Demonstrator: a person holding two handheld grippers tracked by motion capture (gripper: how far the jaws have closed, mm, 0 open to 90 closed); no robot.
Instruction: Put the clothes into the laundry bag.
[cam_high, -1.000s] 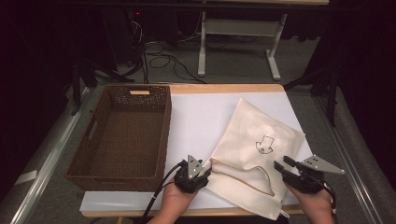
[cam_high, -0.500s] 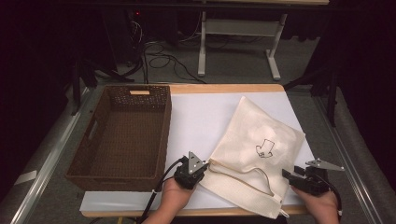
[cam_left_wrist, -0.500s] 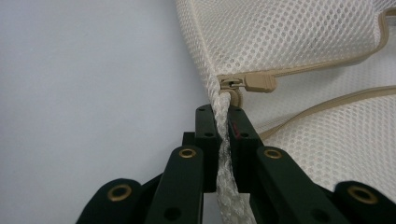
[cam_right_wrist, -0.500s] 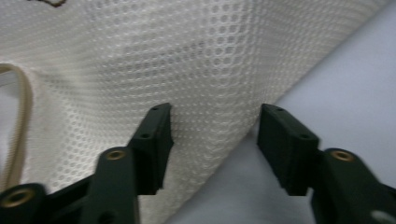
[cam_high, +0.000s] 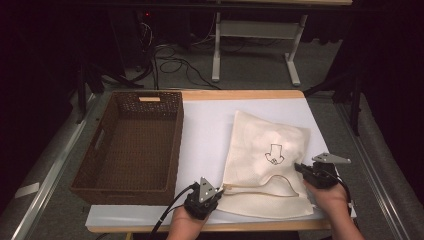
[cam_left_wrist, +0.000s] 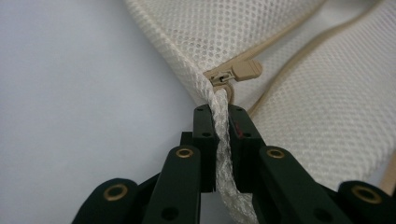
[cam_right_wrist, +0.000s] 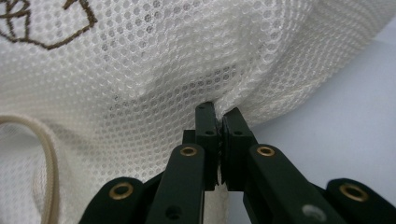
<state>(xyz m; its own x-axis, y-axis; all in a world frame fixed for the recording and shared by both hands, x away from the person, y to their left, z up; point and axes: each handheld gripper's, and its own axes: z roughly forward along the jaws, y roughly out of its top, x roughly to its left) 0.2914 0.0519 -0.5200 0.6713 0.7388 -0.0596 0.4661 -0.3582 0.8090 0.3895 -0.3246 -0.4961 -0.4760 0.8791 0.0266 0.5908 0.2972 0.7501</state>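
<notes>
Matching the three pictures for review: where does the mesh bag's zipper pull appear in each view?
High view: the zipper pull lies at the mesh bag's near-left corner, just ahead of the left gripper.
Left gripper view: centre, just above the jaws shut on the white cord.
Right gripper view: not in it.
Shared landmark: the beige zipper tape.
</notes>
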